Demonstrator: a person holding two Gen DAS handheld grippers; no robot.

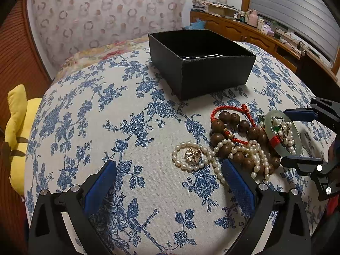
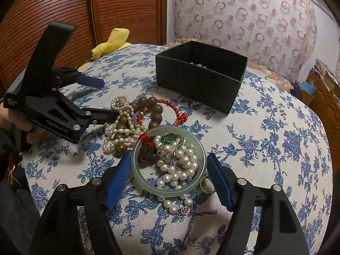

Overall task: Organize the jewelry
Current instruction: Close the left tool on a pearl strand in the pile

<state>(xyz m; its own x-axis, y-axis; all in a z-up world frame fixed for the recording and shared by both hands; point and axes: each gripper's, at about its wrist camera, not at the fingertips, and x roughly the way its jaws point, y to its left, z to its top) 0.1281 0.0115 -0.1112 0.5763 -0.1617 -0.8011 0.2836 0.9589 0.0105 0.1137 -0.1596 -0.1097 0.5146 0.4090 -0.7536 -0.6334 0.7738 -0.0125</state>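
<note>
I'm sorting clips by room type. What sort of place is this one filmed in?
Most likely a home bedroom. The jewelry lies on a floral cloth over a soft, rounded surface, a yellow plush toy sits beside it, and a cluttered wooden dresser runs under a shuttered window.

Floral-clothed table (image 1: 131, 131): black box (image 1: 204, 63), jewelry heap (image 1: 240, 144).

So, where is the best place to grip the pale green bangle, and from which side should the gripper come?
Grip the pale green bangle across its outer rim, coming from above: it lies flat, and the right gripper already straddles it with open jaws. Pearl strands fill its middle, so an inside grip would probably snag them.
</note>
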